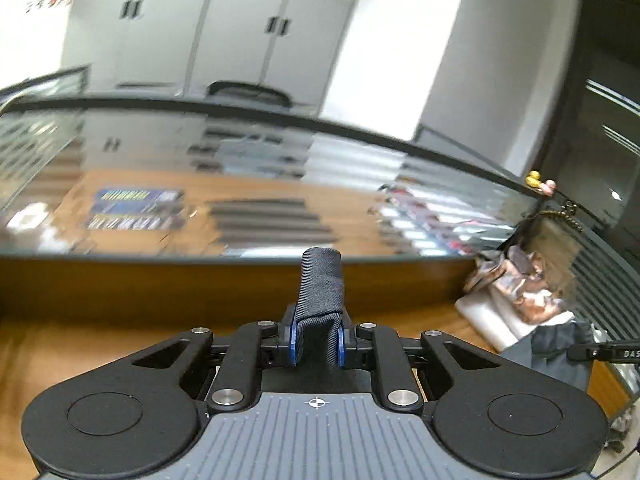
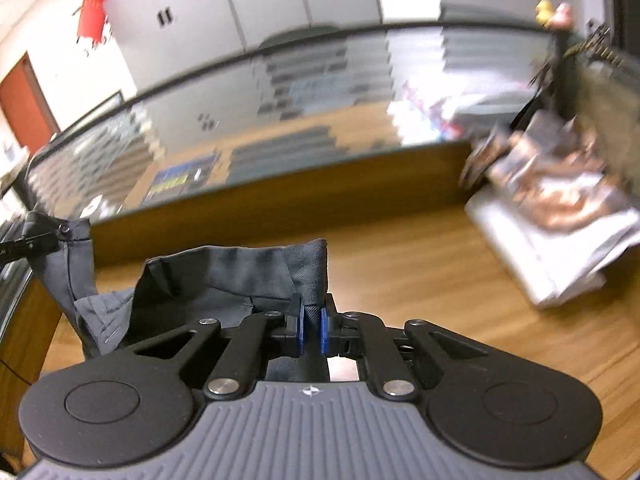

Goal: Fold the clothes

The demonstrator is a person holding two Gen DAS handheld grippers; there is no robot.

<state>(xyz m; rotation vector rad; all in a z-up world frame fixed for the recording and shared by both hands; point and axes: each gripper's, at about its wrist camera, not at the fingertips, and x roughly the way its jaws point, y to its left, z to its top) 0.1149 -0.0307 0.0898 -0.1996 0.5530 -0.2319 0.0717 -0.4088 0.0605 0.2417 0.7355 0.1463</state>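
Left gripper [image 1: 318,338] pinches a thick folded band of dark grey garment [image 1: 322,292] between its blue pads [image 1: 295,340]; the fabric stands upright out of the jaws, folded over at the top. Right gripper [image 2: 313,330] is clamped on another edge of the same dark grey garment [image 2: 224,276], pads nearly together with a thin layer of cloth between. From there the cloth sags left of the right tool, over to the left gripper's fingertip seen at far left in the right wrist view. Wooden table [image 2: 420,280] lies below and ahead of both tools. Glass partition [image 1: 240,184] runs across ahead. Ahead-right of both grippers, a folded pile of patterned clothes [image 2: 560,208] sits on the table, apart from the held garment. Grey cabinets [image 1: 240,32] behind the glass. Frames motion-blurred.
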